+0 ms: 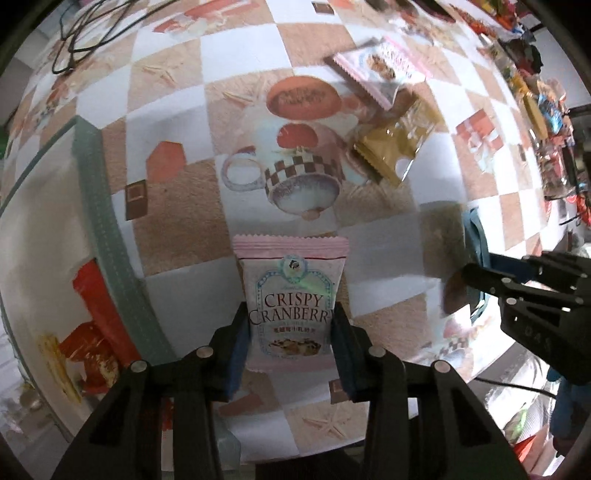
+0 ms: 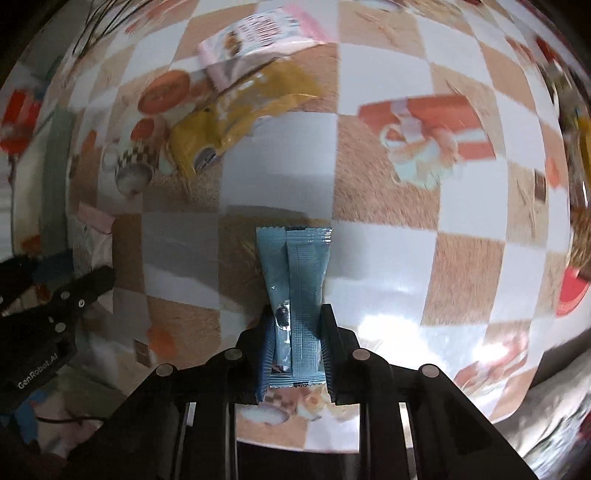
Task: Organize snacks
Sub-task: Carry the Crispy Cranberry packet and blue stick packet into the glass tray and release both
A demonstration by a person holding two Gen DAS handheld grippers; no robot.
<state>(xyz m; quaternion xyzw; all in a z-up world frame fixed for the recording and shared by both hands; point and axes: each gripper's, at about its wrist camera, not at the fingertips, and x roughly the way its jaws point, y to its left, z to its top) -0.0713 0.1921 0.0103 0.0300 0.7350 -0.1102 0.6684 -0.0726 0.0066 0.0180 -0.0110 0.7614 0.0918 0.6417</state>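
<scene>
Nearest my left camera, my left gripper [image 1: 291,328] has its pads pressed against both side edges of a pink-and-white Crispy Cranberry packet [image 1: 290,302], which I hold face up, its crimped top edge pointing away from me, above the checkered tablecloth [image 1: 177,218]. My right gripper [image 2: 295,343] is clamped on a light blue packet [image 2: 295,295], back seam toward the lens (the printed side is not visible), its far end also pointing away.

On the cloth beyond, left of my right-hand view and right of centre in my left-hand view, a yellow packet [image 2: 236,118] lies flat. A second pink packet [image 2: 258,37] lies just beyond it, its near corner overlapping the yellow one's far end. Both are well apart from what I hold.

At the left edge of my left-hand view stands a white bin with a green rim [image 1: 99,206]; a red wrapper [image 1: 94,325] lies inside it. More loose snacks [image 1: 546,122] are strewn along the far right edge of the table, too blurred to identify. A black cable [image 1: 85,33] lies at the far left.
</scene>
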